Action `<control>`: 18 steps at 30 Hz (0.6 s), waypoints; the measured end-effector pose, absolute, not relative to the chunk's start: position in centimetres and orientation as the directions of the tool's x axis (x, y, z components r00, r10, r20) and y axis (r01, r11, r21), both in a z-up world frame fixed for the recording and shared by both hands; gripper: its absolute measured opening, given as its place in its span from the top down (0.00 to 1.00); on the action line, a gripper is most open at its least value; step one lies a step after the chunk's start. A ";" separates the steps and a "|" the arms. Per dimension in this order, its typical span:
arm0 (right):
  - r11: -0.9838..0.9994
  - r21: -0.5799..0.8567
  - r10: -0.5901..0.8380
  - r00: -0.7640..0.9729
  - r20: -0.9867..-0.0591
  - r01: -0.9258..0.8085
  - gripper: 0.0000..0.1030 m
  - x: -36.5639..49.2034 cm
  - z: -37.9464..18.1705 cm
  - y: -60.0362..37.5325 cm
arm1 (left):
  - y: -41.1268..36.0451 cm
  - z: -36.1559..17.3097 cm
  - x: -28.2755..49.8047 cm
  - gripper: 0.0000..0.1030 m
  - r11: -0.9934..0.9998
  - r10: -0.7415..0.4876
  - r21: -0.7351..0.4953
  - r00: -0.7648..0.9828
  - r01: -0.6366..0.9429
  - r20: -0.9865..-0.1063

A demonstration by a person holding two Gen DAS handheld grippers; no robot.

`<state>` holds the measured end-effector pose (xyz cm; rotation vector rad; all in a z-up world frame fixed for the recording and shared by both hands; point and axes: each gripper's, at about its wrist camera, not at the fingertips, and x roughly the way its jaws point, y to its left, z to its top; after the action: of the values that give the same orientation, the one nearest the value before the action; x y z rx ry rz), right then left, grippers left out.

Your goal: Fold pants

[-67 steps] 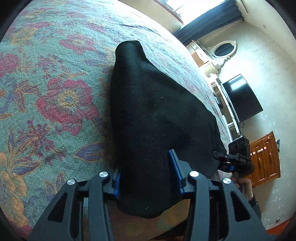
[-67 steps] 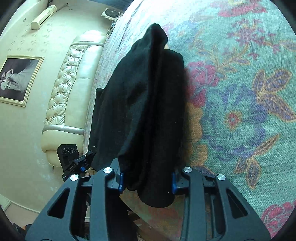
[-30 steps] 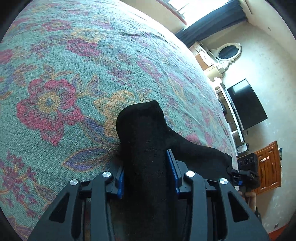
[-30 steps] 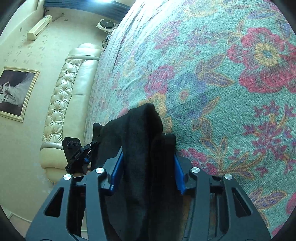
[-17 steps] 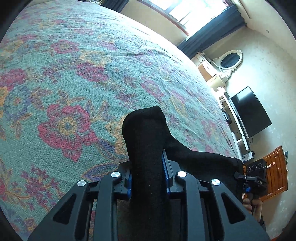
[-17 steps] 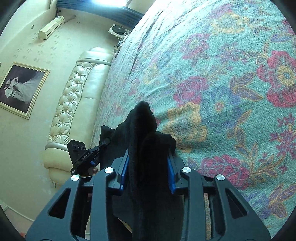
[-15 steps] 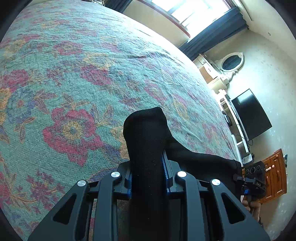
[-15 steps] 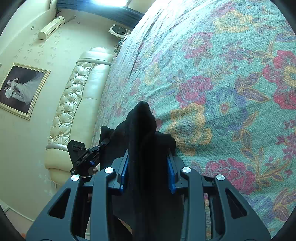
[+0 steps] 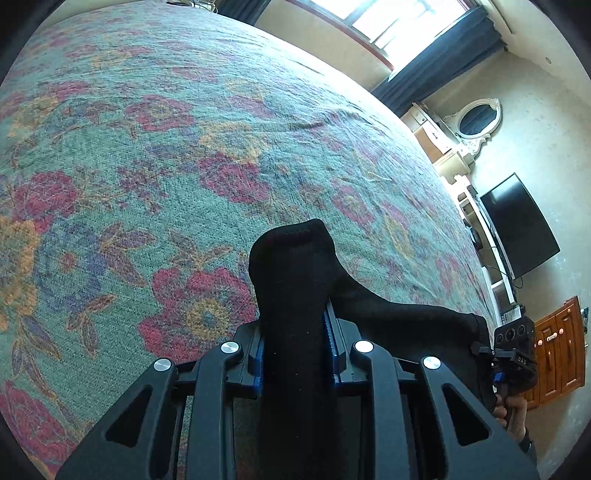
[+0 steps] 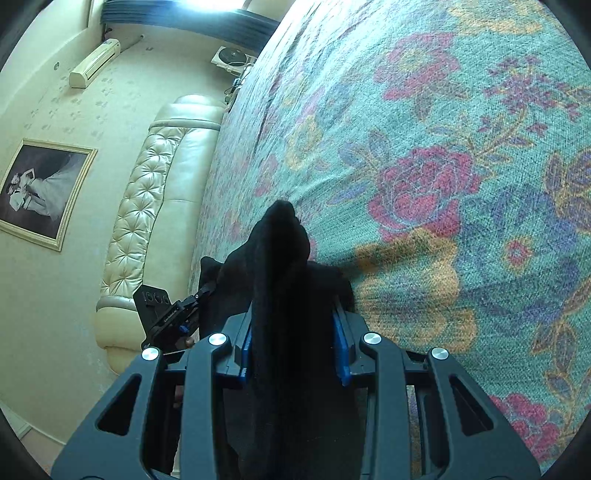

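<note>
The black pants (image 9: pixel 291 280) are bunched between the jaws of my left gripper (image 9: pixel 295 347), which is shut on them. The cloth stretches right toward my right gripper (image 9: pixel 513 354). In the right wrist view the black pants (image 10: pixel 284 258) are pinched in my right gripper (image 10: pixel 293 343), shut on a thick fold, and the left gripper (image 10: pixel 166 314) shows at the far end of the cloth. Both hold the pants lifted over the near edge of the floral bedspread (image 9: pixel 184 147).
The bed cover (image 10: pixel 443 147) spreads wide ahead of both grippers. A cream tufted headboard (image 10: pixel 147 206) and a framed picture (image 10: pixel 37 192) lie left. A television (image 9: pixel 517 225), a wooden cabinet (image 9: pixel 554 354) and a window (image 9: pixel 406 22) are on the right.
Both grippers have closed on the pants' edge and lifted it, pulling the cloth off the bed toward the near edge. The bedspread ahead now lies bare.
</note>
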<state>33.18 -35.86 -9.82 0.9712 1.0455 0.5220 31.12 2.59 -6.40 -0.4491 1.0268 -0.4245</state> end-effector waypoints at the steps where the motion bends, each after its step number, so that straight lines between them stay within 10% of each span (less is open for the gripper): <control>1: 0.489 0.869 0.764 0.440 -0.471 0.081 0.68 33.2 -10.1 -36.0 | 2.6 -6.7 31.2 0.73 0.828 -0.539 -0.546 0.448 0.126 -0.714; 11: 0.439 0.893 0.781 0.448 -0.434 0.100 0.40 31.3 -11.2 -37.3 | 5.1 -7.4 28.3 0.36 0.737 -0.639 -0.668 0.430 0.104 -0.638; 18: 0.374 0.921 0.809 0.448 -0.380 0.105 0.28 25.5 -11.0 -37.7 | 6.8 -8.0 20.7 0.35 0.645 -0.711 -0.762 0.416 0.063 -0.567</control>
<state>25.53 -37.72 -11.00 1.1134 1.0264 0.5704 20.73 6.82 -7.96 -0.7337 1.0380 -0.5447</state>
